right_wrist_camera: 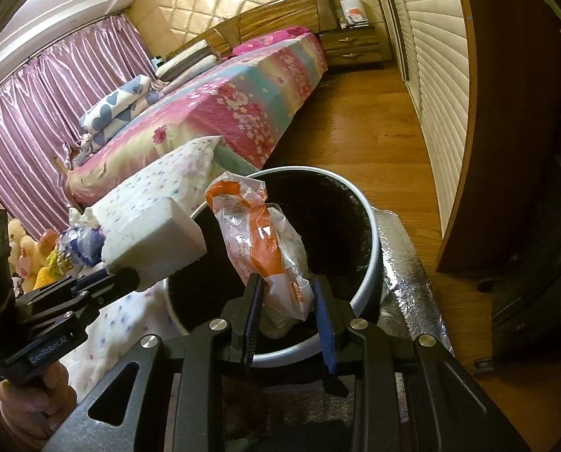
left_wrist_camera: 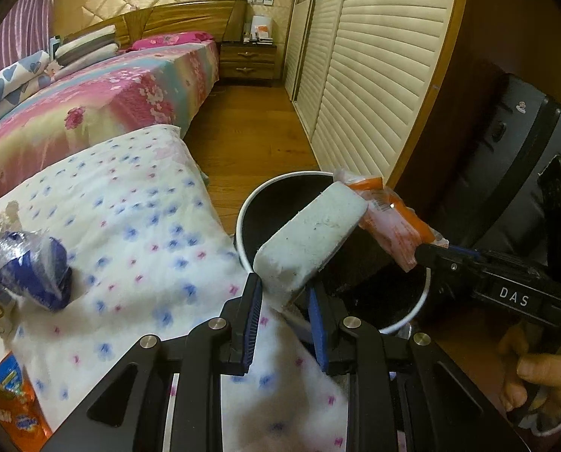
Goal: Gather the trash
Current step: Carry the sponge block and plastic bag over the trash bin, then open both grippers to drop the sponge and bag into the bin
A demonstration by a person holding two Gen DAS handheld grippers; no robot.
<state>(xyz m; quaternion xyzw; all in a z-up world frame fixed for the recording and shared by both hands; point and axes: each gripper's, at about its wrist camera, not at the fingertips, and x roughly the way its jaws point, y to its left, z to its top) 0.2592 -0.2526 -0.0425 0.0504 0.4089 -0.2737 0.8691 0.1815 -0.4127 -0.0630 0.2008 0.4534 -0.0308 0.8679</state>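
Both grippers hang over the round white-rimmed trash bin point(right_wrist_camera: 371, 226), whose black inside opens beneath them on the wooden floor point(left_wrist_camera: 250, 139), just beside the white flower-print cushion point(left_wrist_camera: 130, 226). Left gripper point(left_wrist_camera: 286, 301) has its blue-padded jaws drawn in and clamped on the lower end of a pale foam block point(left_wrist_camera: 310, 237), which slants up and away from the fingers and reaches out above the bin's near rim; in the right wrist view the same block juts over the bin's left edge. Right gripper point(right_wrist_camera: 288, 297) has its jaws likewise drawn in on the bottom of a crumpled orange-and-clear plastic wrapper point(right_wrist_camera: 258, 241), which stands up from the pads directly above the bin's dark opening. In the left wrist view block and wrapper look to touch at their upper ends, though real contact cannot be told. On the cushion, well apart from both tools, lie a crumpled blue-and-silver wrapper point(left_wrist_camera: 32, 271) and, at the picture's edge, an orange snack packet point(left_wrist_camera: 9, 395)
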